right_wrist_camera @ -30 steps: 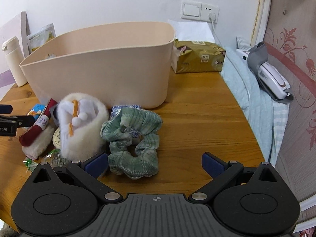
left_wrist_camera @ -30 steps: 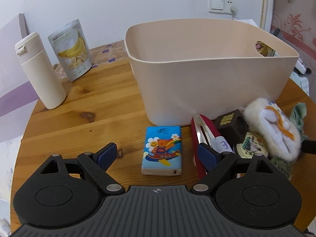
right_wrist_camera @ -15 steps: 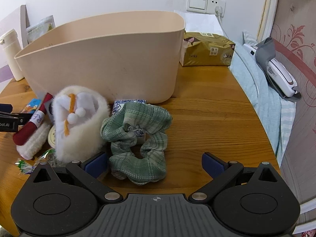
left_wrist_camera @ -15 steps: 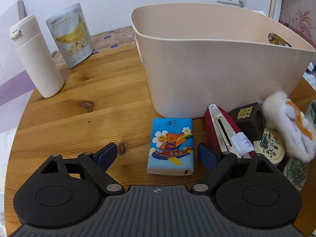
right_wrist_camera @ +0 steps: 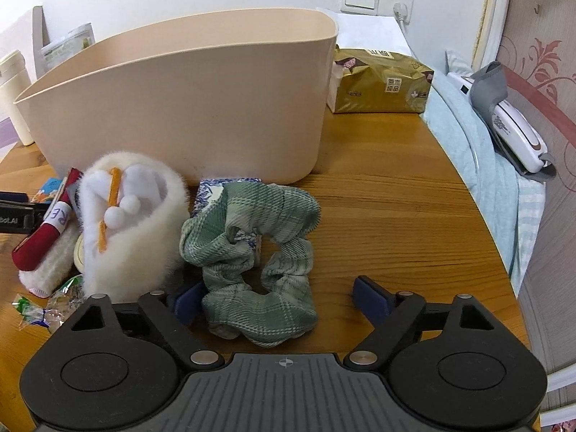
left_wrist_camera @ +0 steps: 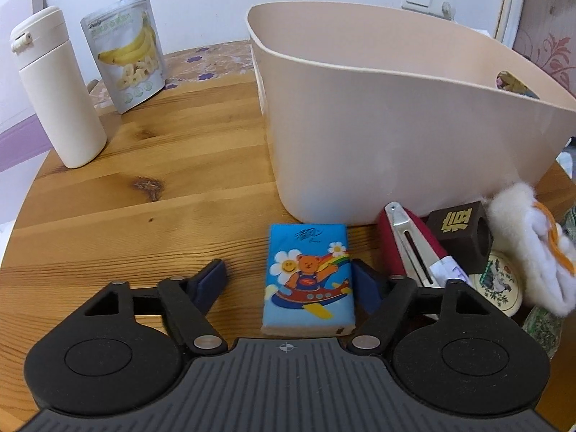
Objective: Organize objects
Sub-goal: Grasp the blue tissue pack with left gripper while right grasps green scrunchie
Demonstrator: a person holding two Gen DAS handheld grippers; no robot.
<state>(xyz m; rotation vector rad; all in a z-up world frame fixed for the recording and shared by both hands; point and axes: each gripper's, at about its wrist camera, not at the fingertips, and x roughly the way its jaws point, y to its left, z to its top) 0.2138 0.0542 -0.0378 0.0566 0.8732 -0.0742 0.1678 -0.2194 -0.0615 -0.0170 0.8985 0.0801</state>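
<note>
A round wooden bench (left_wrist_camera: 108,194) is seen carrying a large beige tub (left_wrist_camera: 396,136), with a clutter of small things lying in front of it. In the left wrist view, the left gripper (left_wrist_camera: 288,284) is held low over a blue tissue pack (left_wrist_camera: 309,277) printed with a cartoon bear in an aeroplane; the pack lies flat on the bench, just in front of the tub's wall. The fingers (left_wrist_camera: 212,282) have just been closing and are set on either side of the pack: the right one is close against its edge, while a clear gap is left at the other, so the pack is not yet pinched. Beside the pack, a red hair clip (left_wrist_camera: 406,248), a dark brown cube (left_wrist_camera: 462,237), a small round tin (left_wrist_camera: 498,288) and a fluffy white pouch (left_wrist_camera: 529,252) are crowded together. A cream bottle (left_wrist_camera: 57,90) and a banana chip bag (left_wrist_camera: 126,54) are stood well apart at the far left. In the right wrist view, the right gripper (right_wrist_camera: 277,298) is placed around a green plaid scrunchie (right_wrist_camera: 255,252), which lies near the tub. Its fingers (right_wrist_camera: 370,298) have also just been closing; one is at the scrunchie's side and bare bench shows before the other, so they remain spread.
</note>
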